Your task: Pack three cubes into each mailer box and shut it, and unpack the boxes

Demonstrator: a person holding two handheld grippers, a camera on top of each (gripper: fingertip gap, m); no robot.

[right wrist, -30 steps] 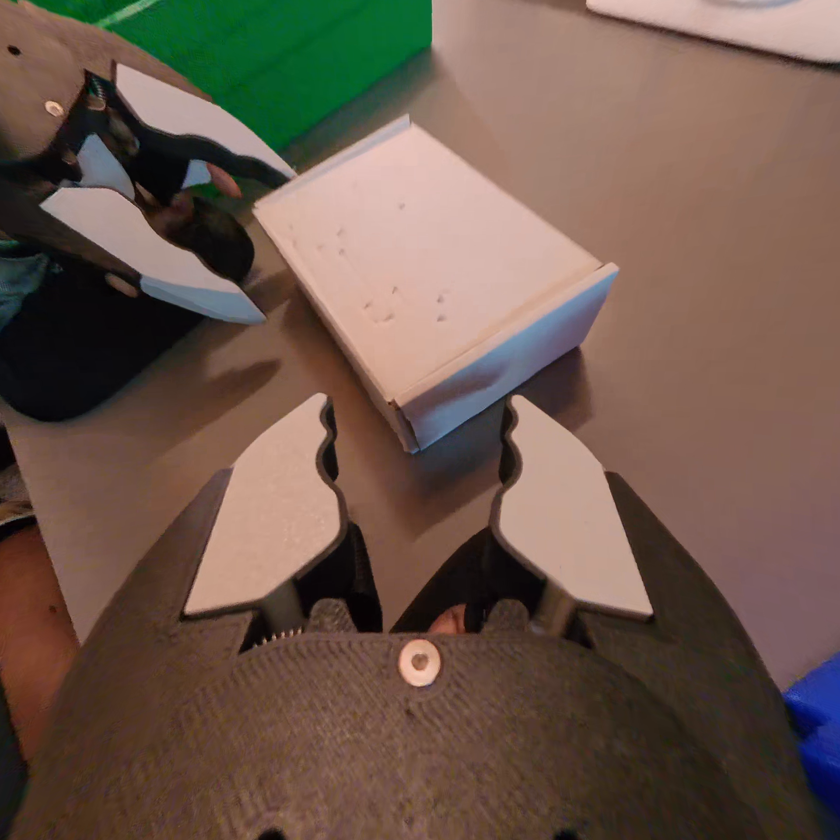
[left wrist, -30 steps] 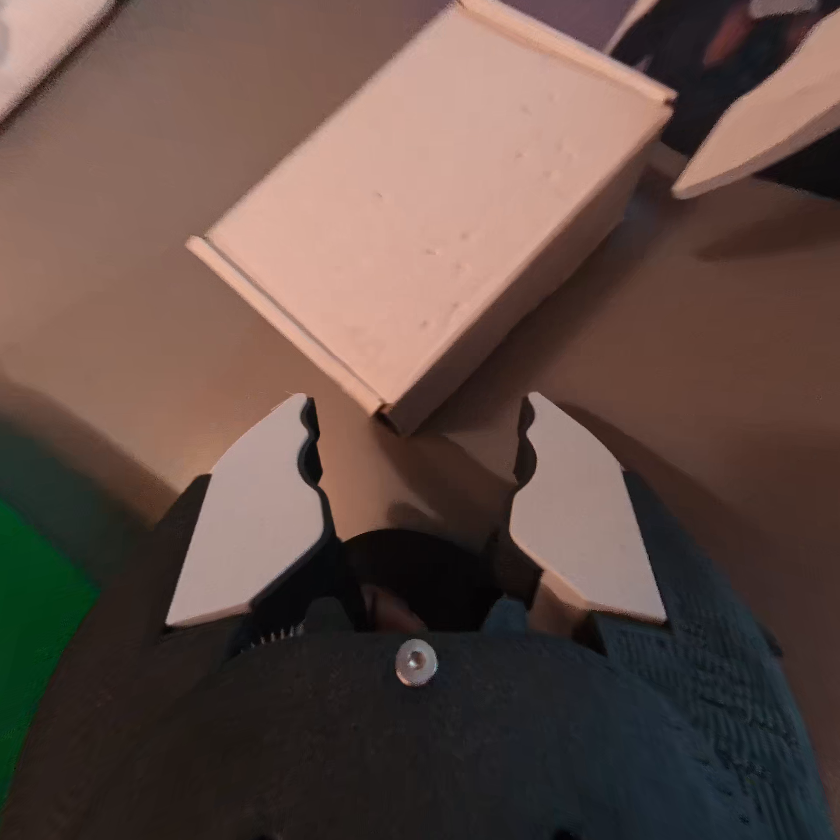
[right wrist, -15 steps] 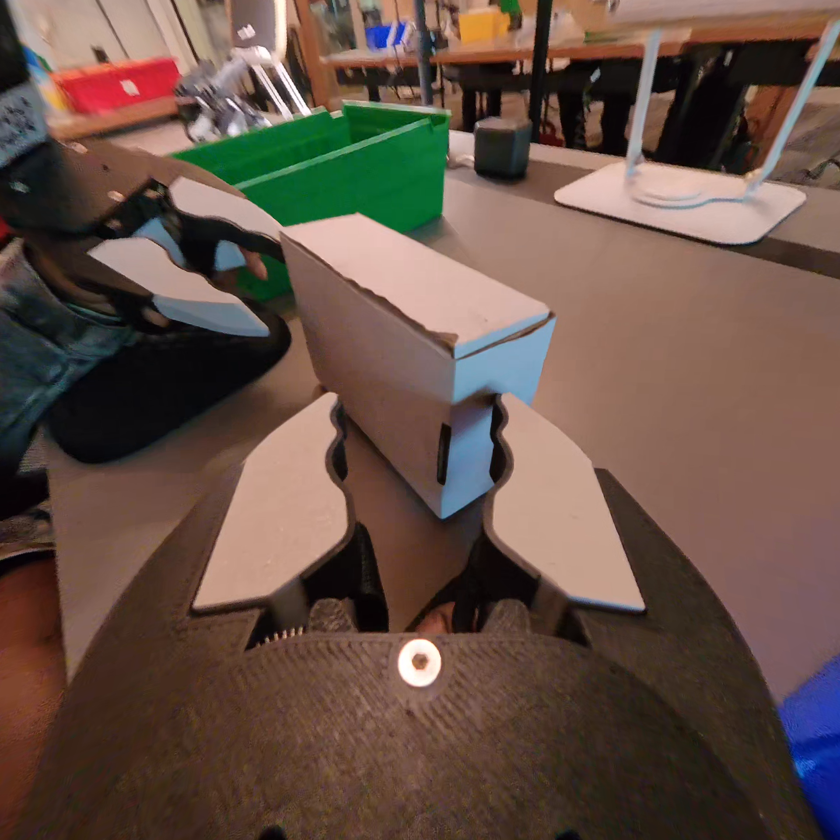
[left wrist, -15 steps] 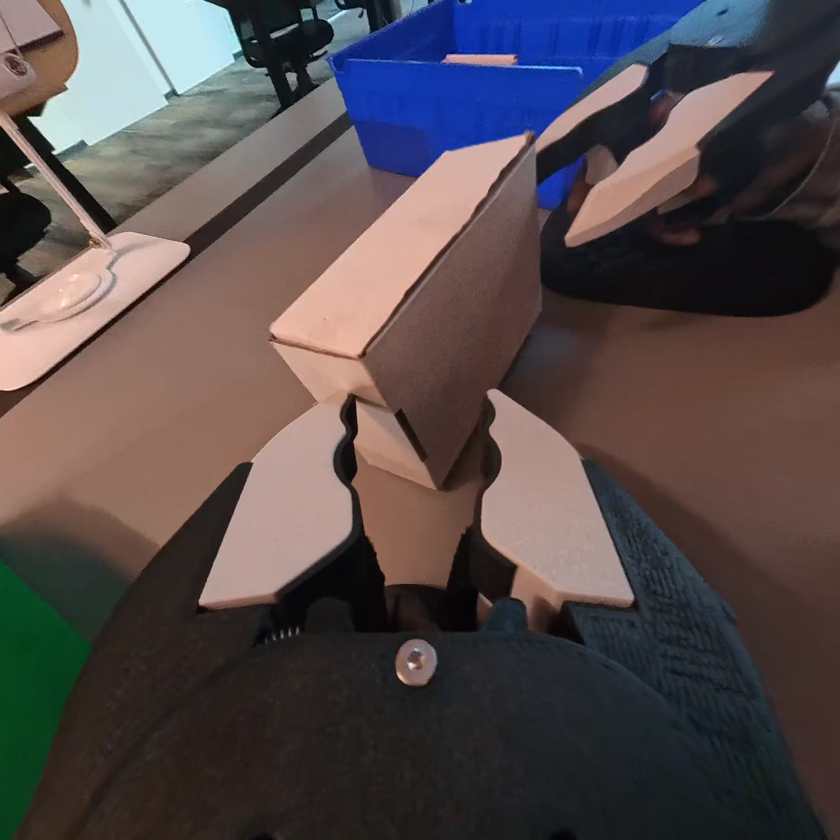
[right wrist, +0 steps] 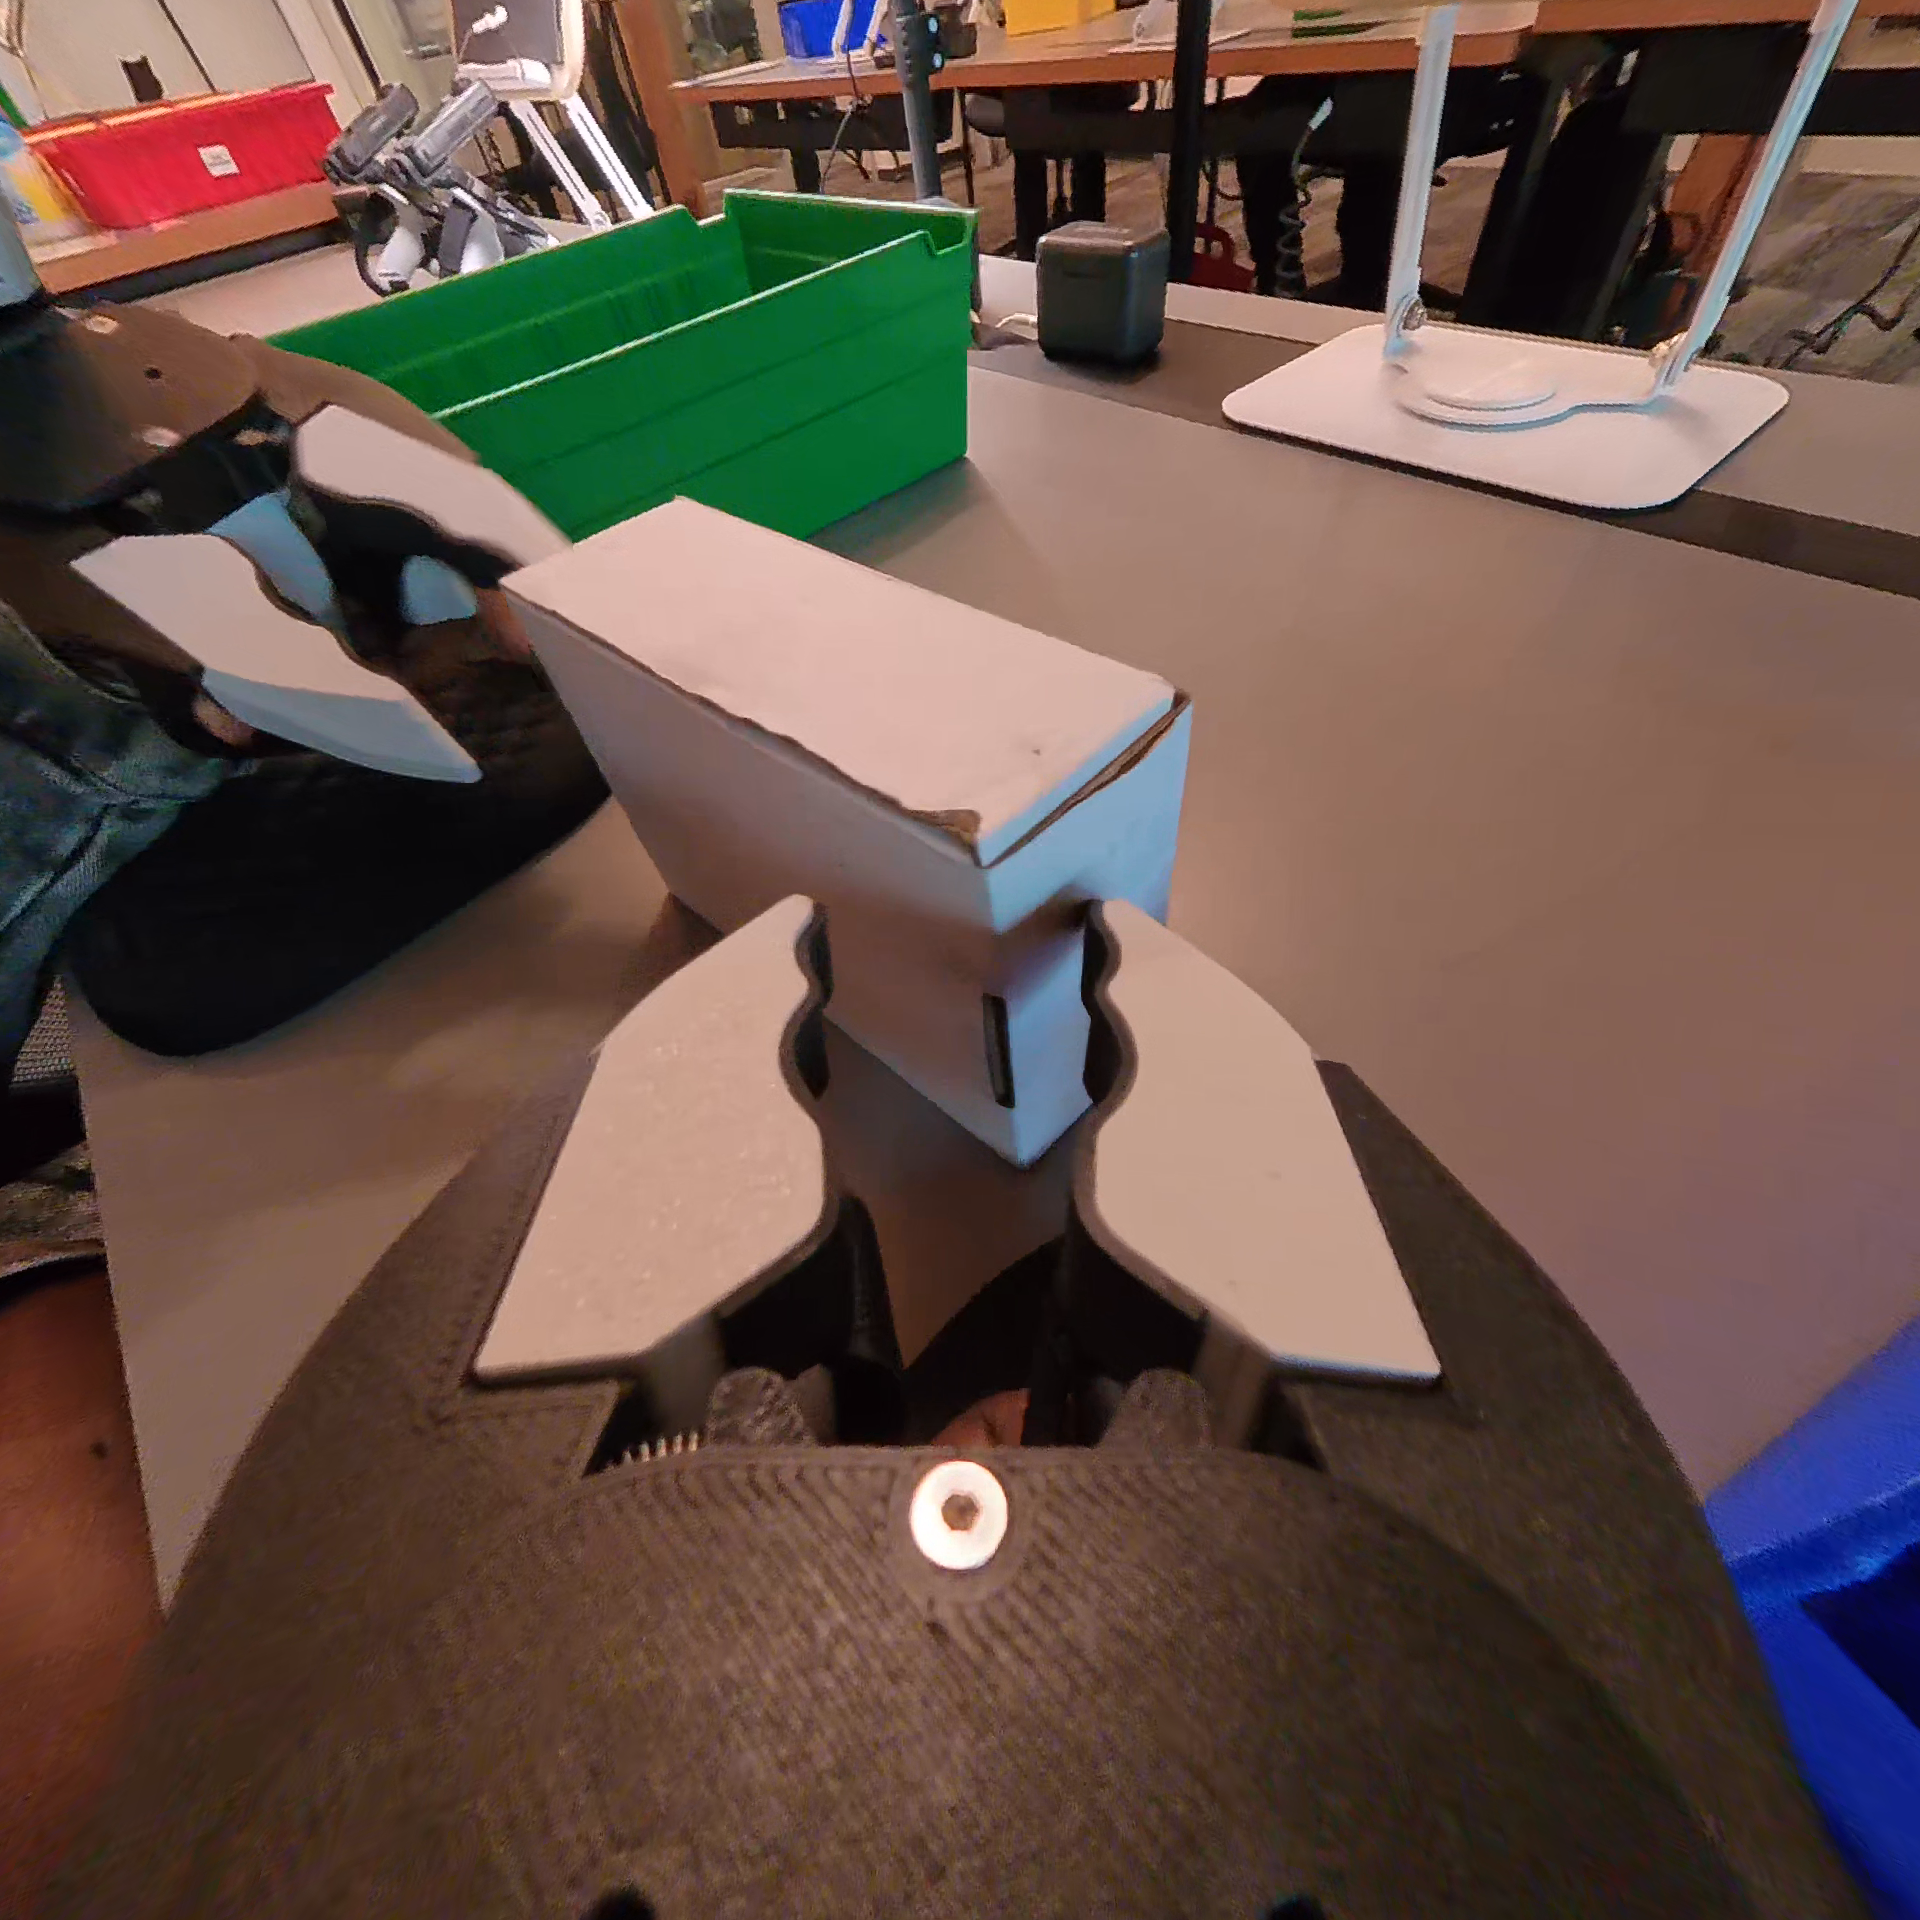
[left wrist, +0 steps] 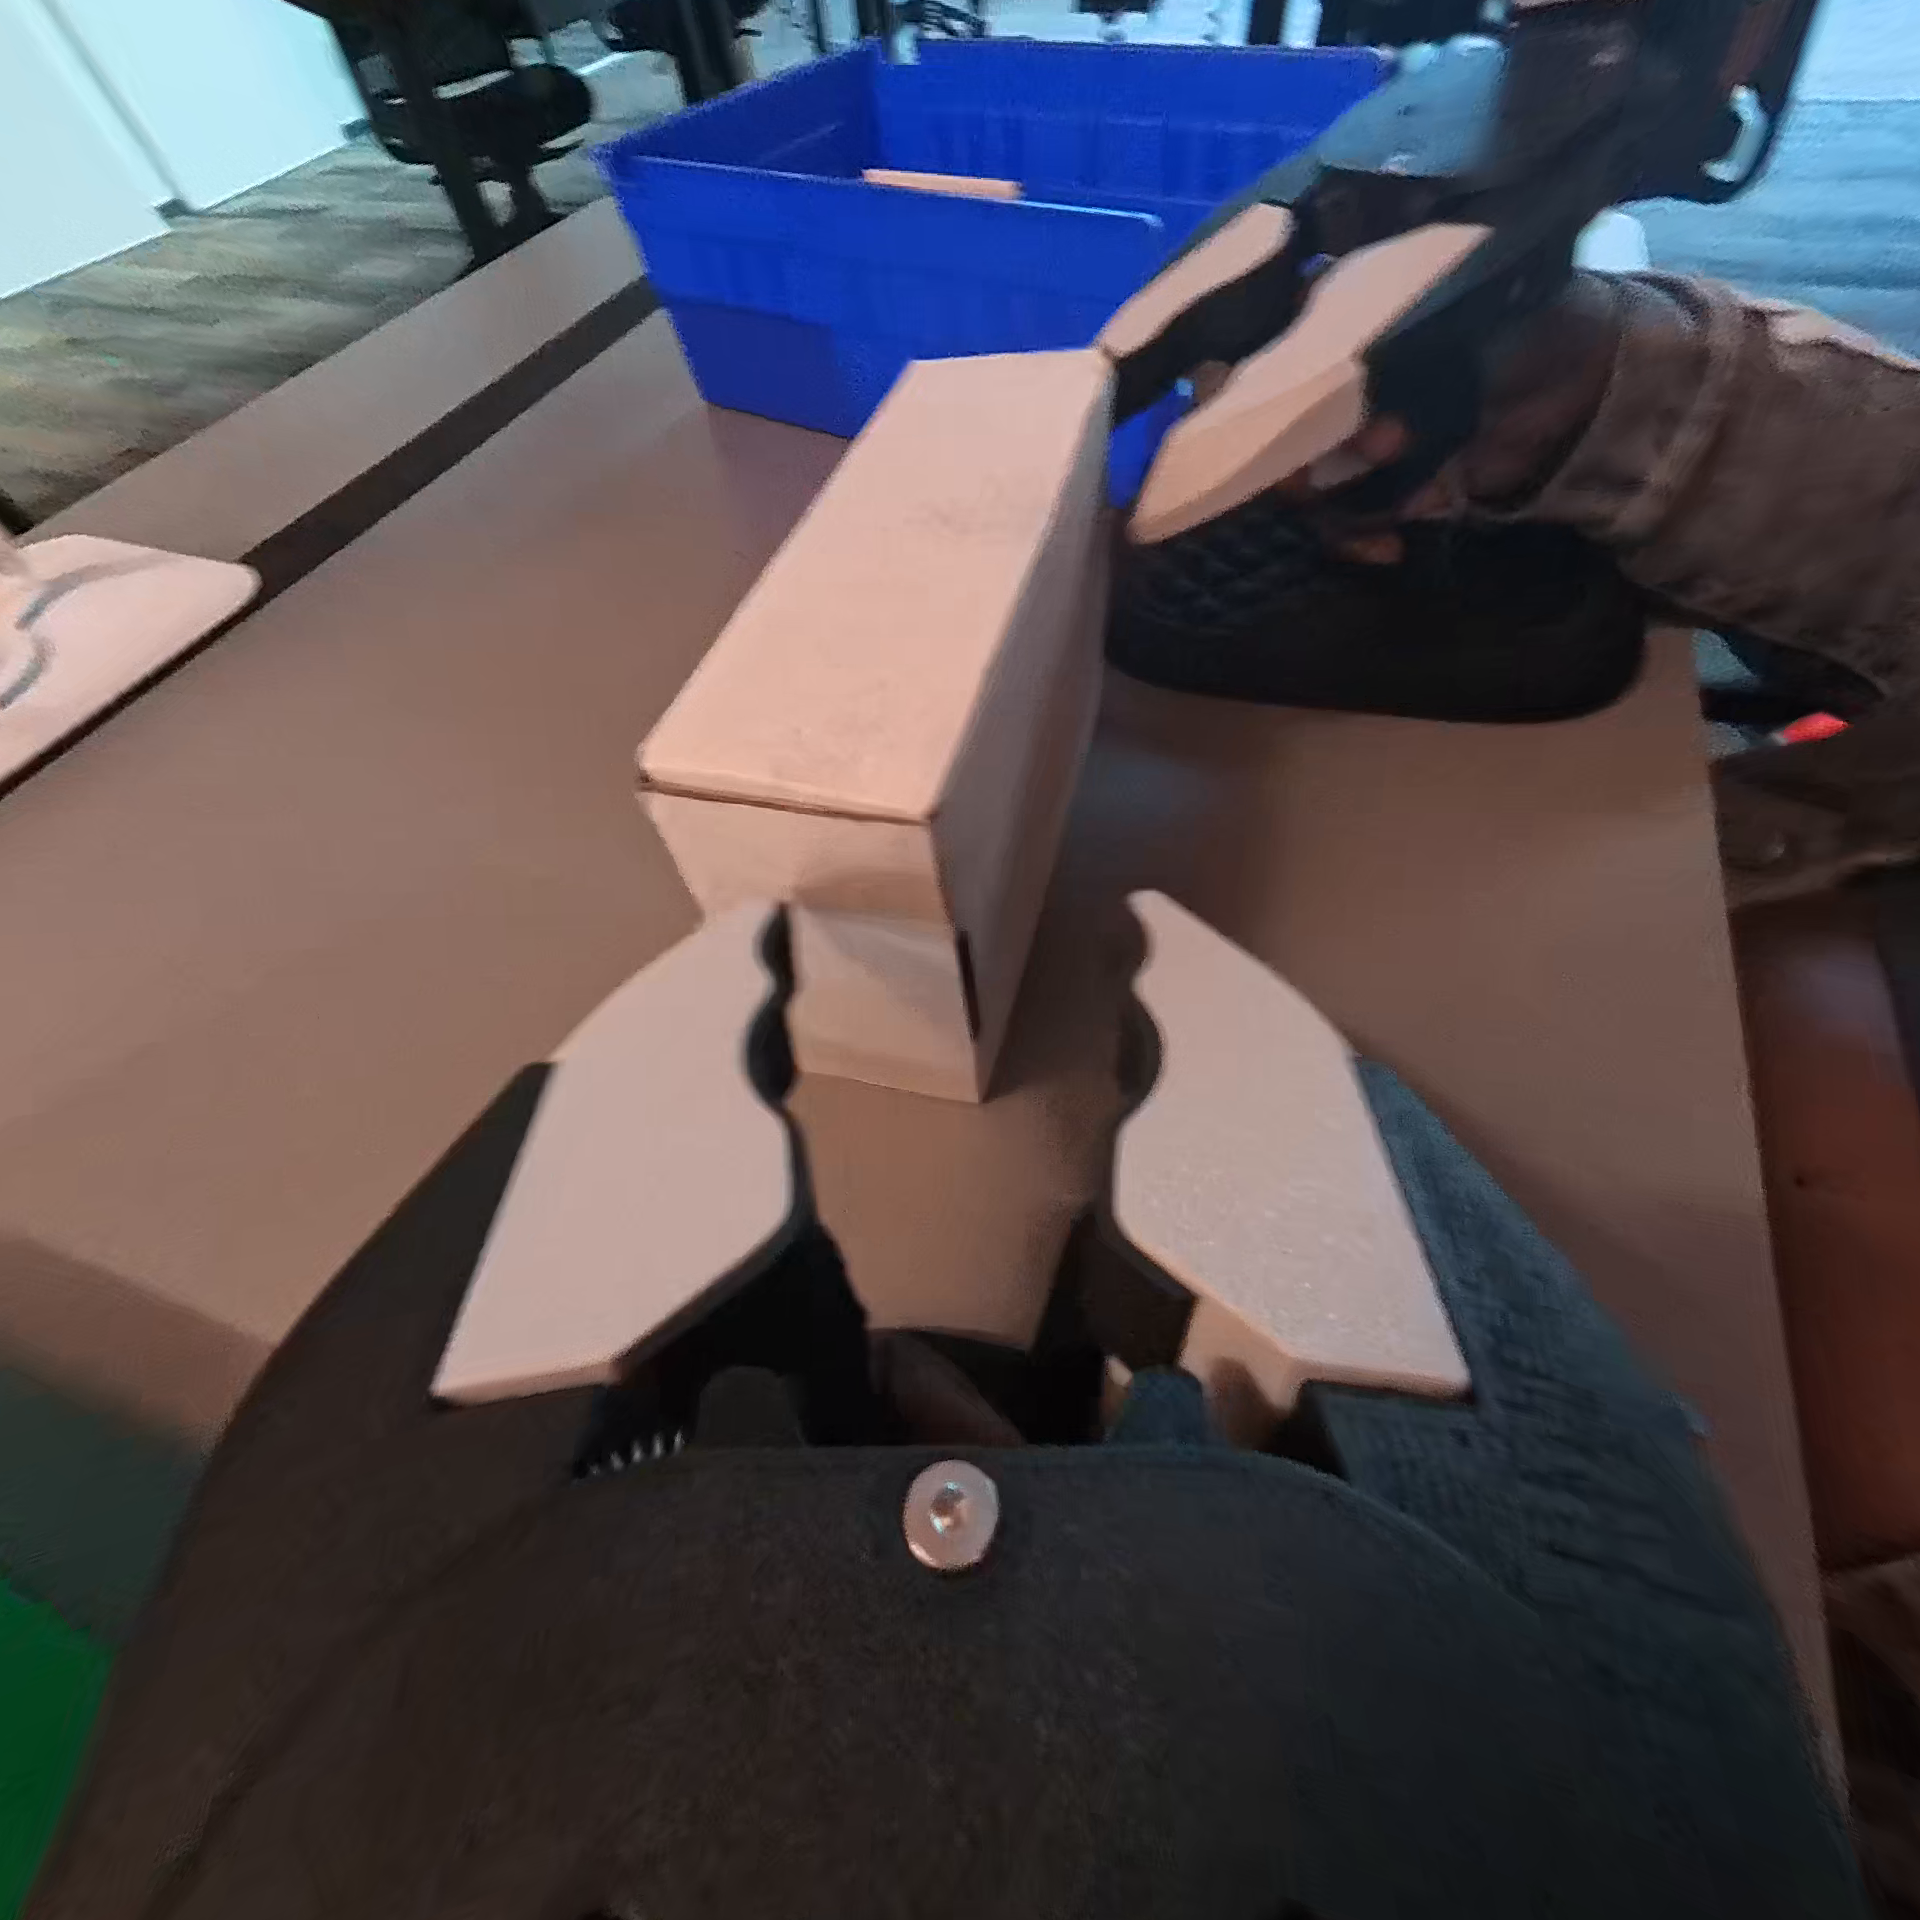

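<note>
A closed white mailer box (left wrist: 883, 623) is tipped up on edge between my two grippers; it also shows in the right wrist view (right wrist: 831, 686). My right gripper (right wrist: 948, 935) is shut on the box's near lower corner, with both fingers pressed on it. My left gripper (left wrist: 953, 925) straddles the opposite corner. Its left finger (left wrist: 665, 1143) touches the box, and a gap shows beside its right finger (left wrist: 1247, 1143). Each gripper appears at the far end of the box in the other view: the left (right wrist: 509, 655) and the right (left wrist: 1125, 442). No cubes are in view.
A blue bin (left wrist: 935, 239) stands behind the box on the right gripper's side, and a green bin (right wrist: 727, 384) on the left gripper's side. A white stand base (right wrist: 1507, 426) and a small dark block (right wrist: 1101, 291) sit at the back. A black pad (left wrist: 1351, 644) lies under the person's arm.
One second ago the box lay flat with both grippers open near its corners. Both closed on opposite corners and tipped it on edge. Since half a second ago, a gap has opened at the left gripper's right finger.
</note>
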